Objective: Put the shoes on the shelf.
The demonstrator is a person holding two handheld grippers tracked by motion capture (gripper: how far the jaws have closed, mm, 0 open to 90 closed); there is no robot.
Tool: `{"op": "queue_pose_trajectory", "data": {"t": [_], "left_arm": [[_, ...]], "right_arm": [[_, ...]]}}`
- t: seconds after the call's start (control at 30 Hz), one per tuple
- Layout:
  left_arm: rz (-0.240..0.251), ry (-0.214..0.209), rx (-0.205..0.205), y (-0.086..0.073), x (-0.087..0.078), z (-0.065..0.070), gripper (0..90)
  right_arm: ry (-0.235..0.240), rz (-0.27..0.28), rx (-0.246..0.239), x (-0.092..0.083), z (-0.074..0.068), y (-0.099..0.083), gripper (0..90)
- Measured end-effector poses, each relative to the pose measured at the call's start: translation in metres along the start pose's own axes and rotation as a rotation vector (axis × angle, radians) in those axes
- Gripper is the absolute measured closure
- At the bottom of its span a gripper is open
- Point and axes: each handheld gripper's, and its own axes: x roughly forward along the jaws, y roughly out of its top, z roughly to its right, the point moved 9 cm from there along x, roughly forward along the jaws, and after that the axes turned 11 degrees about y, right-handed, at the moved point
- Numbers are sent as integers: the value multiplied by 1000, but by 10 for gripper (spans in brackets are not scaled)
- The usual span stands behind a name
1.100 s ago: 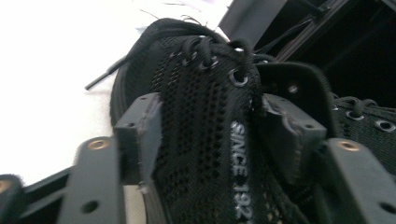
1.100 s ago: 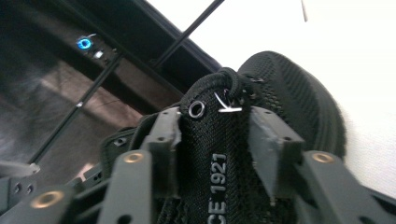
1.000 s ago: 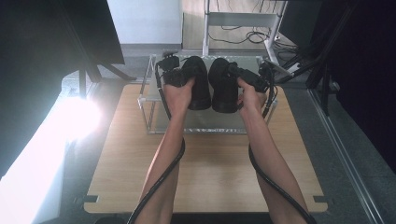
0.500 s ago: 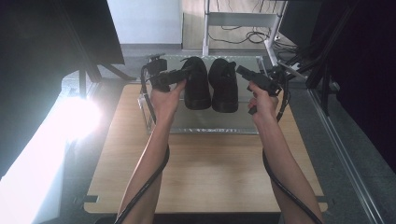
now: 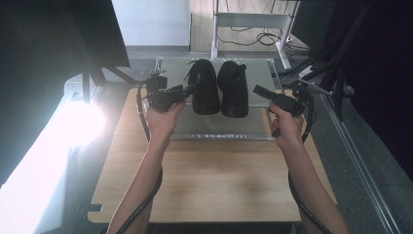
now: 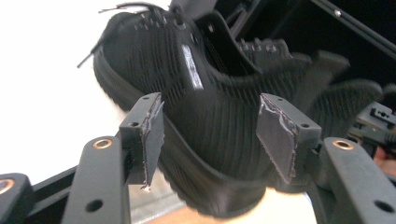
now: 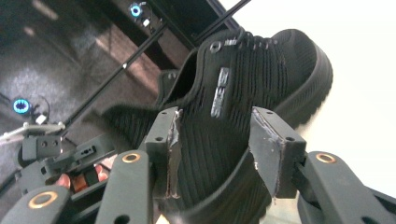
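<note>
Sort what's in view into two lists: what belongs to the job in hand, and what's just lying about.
In the job:
left shoe
right shoe
tray under them
left gripper, open
right gripper, open

Lying about:
cables on the floor
white frame
table

The rack stands at the far end of the table. On the rack, the left shoe and right shoe sit side by side, seemingly touching. The left gripper is just left of the shoes, the right gripper just right, both over the rack.
</note>
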Motion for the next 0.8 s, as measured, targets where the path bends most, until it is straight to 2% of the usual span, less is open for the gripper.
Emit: {"op": "queue_pose_trajectory", "data": {"t": [0.13, 0.23, 0.27, 0.37, 0.47, 0.5, 0.53, 0.63, 0.67, 0.77, 0.8], "left_arm": [[-3, -18, 14, -8, -4, 1, 450], [2, -42, 20, -15, -9, 2, 488], [-2, -58, 25, -22, -12, 4, 507], [-10, -79, 32, -36, -15, 7, 586], [-23, -94, 37, -52, -17, 9, 679], [-23, -94, 37, -52, -17, 9, 711], [-36, -108, 34, -64, -16, 10, 756], [-35, -126, 19, -76, -10, 12, 837], [-35, -126, 19, -76, -10, 12, 867], [-29, -150, 4, -82, -1, 18, 895], [-30, -151, 5, -82, 1, 19, 895]], "right_arm": [[15, -17, -13, -8, -2, -10, 597], [27, -30, -21, -13, -3, -17, 655], [30, -38, -23, -14, -4, -20, 674], [36, -63, -32, -19, -5, -33, 745], [58, -63, -16, -24, -6, -47, 801], [65, -60, -9, -25, -7, -52, 812], [72, -63, -6, -26, -7, -58, 822], [114, -63, 22, -23, -8, -74, 855], [114, -63, 22, -23, -8, -74, 855], [147, -89, 31, -9, -12, -92, 889], [147, -87, 30, -6, -12, -93, 891]]}}
